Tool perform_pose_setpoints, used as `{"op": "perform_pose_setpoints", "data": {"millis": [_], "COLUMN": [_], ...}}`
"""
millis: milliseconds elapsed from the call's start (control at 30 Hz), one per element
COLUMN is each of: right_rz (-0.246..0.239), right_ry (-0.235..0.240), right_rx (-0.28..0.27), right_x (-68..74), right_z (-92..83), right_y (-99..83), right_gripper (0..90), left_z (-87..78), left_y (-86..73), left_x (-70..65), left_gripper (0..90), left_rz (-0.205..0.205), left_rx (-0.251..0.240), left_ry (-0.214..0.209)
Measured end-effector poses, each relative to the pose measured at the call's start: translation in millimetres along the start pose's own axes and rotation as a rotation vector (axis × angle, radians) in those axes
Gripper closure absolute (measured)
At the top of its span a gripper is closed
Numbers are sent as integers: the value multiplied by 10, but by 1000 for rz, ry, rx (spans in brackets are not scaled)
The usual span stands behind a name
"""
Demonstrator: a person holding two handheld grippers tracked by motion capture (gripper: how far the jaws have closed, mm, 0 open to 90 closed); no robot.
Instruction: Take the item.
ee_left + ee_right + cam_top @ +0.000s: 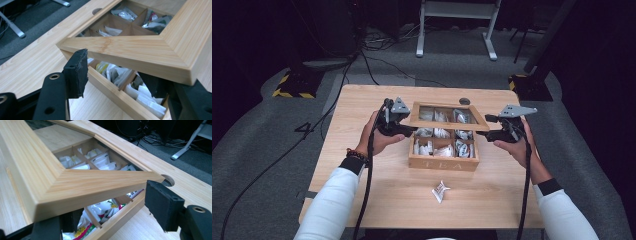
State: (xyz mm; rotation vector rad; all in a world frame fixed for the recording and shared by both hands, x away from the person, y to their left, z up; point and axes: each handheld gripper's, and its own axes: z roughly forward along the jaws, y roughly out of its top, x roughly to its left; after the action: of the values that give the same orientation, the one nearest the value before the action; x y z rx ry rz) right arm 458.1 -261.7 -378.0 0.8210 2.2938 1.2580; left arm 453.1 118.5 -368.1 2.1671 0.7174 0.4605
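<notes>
A wooden tea box (443, 162) marked TEA stands mid-table, its compartments full of tea bags (442, 148). Its windowed lid (482, 122) is lifted partway and hangs tilted over the box. My left gripper (408, 125) is at the lid's left front corner and my right gripper (491, 126) at its right front corner. In the left gripper view the lid (150, 50) lies between the jaws of the gripper (116, 78), resting over the far jaw, with the near pad (77, 72) beside the edge. In the right gripper view the lid (75, 182) sits over one jaw of the gripper (117, 212); the other pad (162, 205) stands apart.
One loose tea bag (440, 191) lies on the table (362, 175) in front of the box. A round cable hole (464, 101) sits near the table's far edge. Cables and a white desk frame (457, 25) are on the floor beyond.
</notes>
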Motion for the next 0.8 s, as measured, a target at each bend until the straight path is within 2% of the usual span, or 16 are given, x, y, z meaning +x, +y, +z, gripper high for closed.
{"op": "perform_pose_setpoints", "data": {"millis": [133,333,500,600,800], "right_rz": [-5,6,-8,-11,-34], "right_ry": [8,19,26,27,29], "right_rx": [4,14,36,46,77], "right_x": [35,60,93,113,162], "right_z": [-8,-1,-8,-19,-35], "right_y": [-42,-125,-182,-209,-281], "right_gripper": [329,323,322,324,313], "left_z": [8,42,53,50,65], "left_y": [-41,-116,-172,-205,-252], "left_x": [-22,-37,-70,-93,-183], "left_gripper": [412,386,386,384,374], "left_rz": [11,4,15,18,55], "left_rx": [15,31,44,54,76], "left_ry": [-5,-13,-17,-33,-39]}}
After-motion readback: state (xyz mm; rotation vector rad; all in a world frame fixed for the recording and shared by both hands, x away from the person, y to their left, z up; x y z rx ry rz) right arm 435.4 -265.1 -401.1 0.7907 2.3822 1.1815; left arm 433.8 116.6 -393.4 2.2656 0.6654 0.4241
